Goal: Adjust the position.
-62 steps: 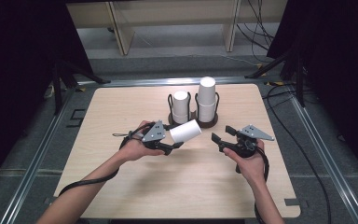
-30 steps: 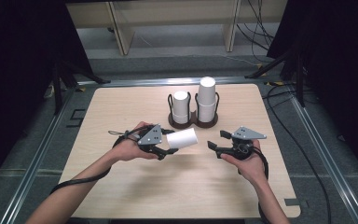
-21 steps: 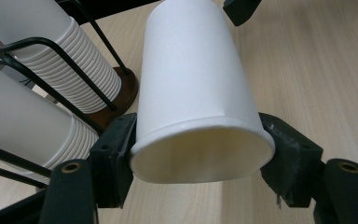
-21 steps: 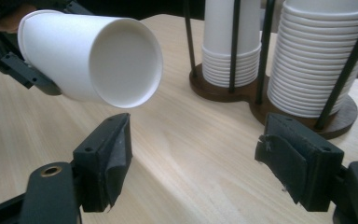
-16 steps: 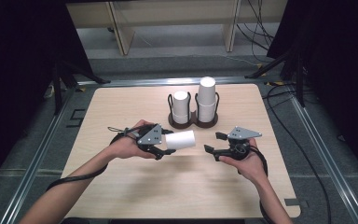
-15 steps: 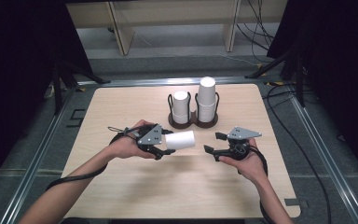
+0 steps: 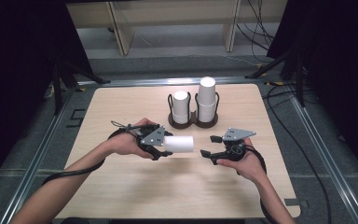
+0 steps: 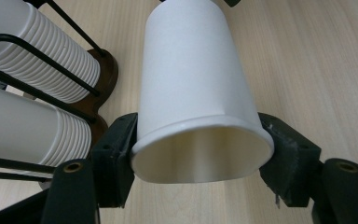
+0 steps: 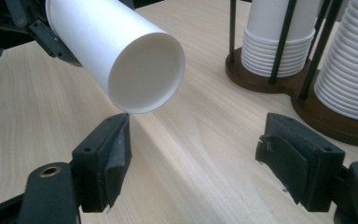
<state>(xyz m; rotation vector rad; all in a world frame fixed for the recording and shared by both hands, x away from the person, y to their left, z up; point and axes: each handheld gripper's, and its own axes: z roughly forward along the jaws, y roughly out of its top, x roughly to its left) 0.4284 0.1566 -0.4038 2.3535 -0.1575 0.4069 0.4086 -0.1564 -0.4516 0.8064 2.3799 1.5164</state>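
Left hand-held gripper (image 7: 161,150): clamping a white paper cup (image 7: 179,143) near its rim, holding it sideways above the counter (image 7: 121,107). Right hand-held gripper (image 7: 208,146): gaping wide, facing the cup's base. Cup rack (image 7: 193,122): standing behind.

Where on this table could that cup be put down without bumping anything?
Bare wood lies along the table's left side and its near edge, below both hands. It is crowded at the back middle, where the cup holder stands, and between the left tool holding the cup and the right tool.
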